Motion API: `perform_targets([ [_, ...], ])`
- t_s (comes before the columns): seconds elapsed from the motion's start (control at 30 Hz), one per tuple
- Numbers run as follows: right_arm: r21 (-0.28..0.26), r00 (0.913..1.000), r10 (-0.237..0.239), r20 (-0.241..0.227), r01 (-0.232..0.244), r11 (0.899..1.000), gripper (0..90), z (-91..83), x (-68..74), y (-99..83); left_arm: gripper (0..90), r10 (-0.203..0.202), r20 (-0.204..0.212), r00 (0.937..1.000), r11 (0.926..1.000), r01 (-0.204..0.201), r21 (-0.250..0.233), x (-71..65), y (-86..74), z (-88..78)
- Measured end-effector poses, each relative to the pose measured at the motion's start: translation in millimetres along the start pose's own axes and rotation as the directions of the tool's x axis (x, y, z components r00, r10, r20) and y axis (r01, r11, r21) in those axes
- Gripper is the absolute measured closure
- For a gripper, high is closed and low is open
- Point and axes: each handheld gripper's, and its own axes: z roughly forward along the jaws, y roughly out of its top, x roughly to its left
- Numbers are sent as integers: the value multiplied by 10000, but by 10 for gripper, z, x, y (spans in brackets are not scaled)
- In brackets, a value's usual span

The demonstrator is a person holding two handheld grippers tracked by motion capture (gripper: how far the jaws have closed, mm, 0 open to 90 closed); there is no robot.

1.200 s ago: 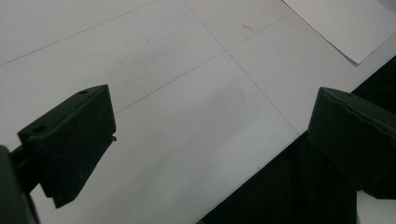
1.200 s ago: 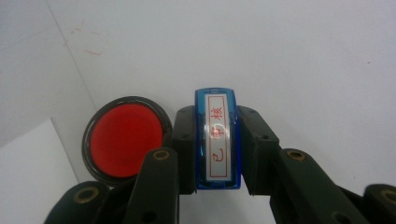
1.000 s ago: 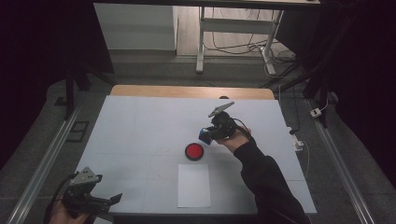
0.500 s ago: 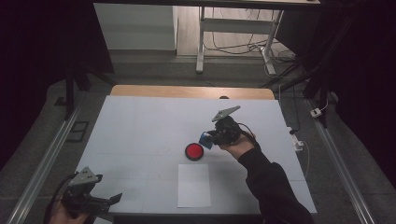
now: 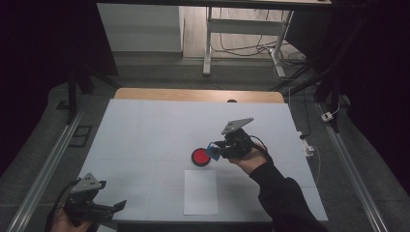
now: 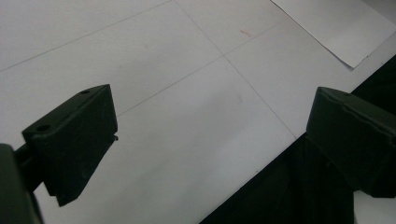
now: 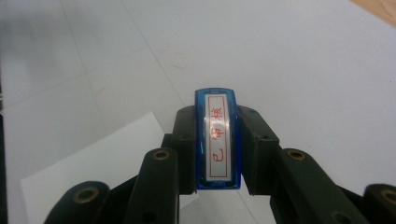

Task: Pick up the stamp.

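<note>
A: So, the right gripper [image 7: 217, 144] is clamping the blue stamp [image 7: 217, 135] by its flat sides, hovering beside the red ink pad [image 5: 200, 156]?

B: Yep, probably light, stiff, slick plastic. The left gripper [image 6: 210, 140] is sitting open.

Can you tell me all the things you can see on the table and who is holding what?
Blue plastic stamp with a white label and red characters: one, blue, clamped between the right gripper's fingers, above the table.
Round red ink pad: one, red with a dark rim, mid-table, just left of the stamp.
White sheet of paper: one, white, flat near the table's front edge, below the ink pad.
White table top: one, white with thin lines, wooden strip along its far edge.
Right gripper: one, black, shut on the stamp, right of centre.
Left gripper: one, black, fingers wide apart and holding nothing, at the front left corner.
Person's dark sleeve: one, dark, coming in from the bottom right.
</note>
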Motion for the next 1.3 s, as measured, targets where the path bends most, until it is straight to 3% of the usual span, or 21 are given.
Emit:
perform_targets([
  [1.03, -790, 9995, -230, -193, 214, 9966, 709, -302, 489, -213, 21, -4, 7, 10000, 10000, 4, -14, 1, -2, -2],
  [1.3, -975, 9986, -292, -445, 248, 9949, 710, -326, 606, -237, 21, 7, -14, 10000, 10000, -7, -4, -1, -2, -2],
])
